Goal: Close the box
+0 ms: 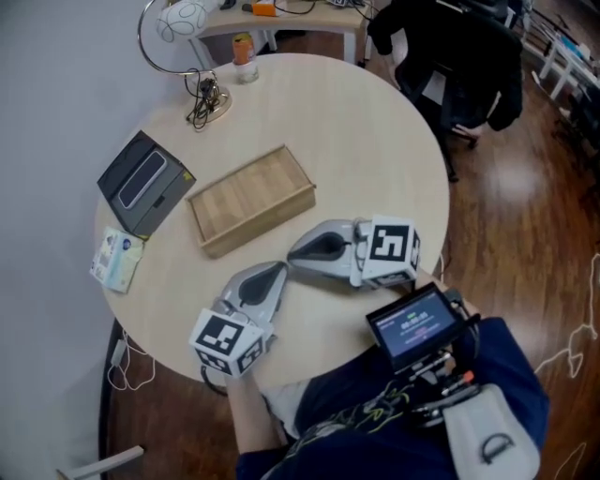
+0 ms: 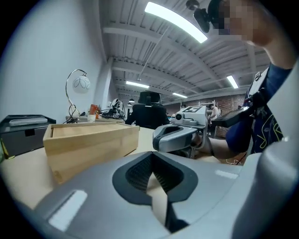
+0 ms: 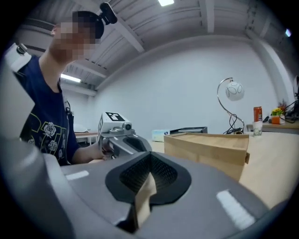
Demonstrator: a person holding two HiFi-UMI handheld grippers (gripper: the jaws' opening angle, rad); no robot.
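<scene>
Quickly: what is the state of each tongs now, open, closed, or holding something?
Left tongs: closed, holding nothing.
Right tongs: closed, holding nothing.

The box (image 1: 251, 199) is pale wood, matt, with fine straight grain. The table (image 1: 375, 141) top is smooth and light with a faint sheen. The left gripper (image 1: 280, 268) and right gripper (image 1: 292, 253) have matt grey plastic shells (inner pads (image 2: 139, 173) black and finely ribbed). The lamp (image 1: 184, 21) has a glossy chromed metal stem, and the floor (image 1: 525, 225) is dark polished wood boards.
</scene>
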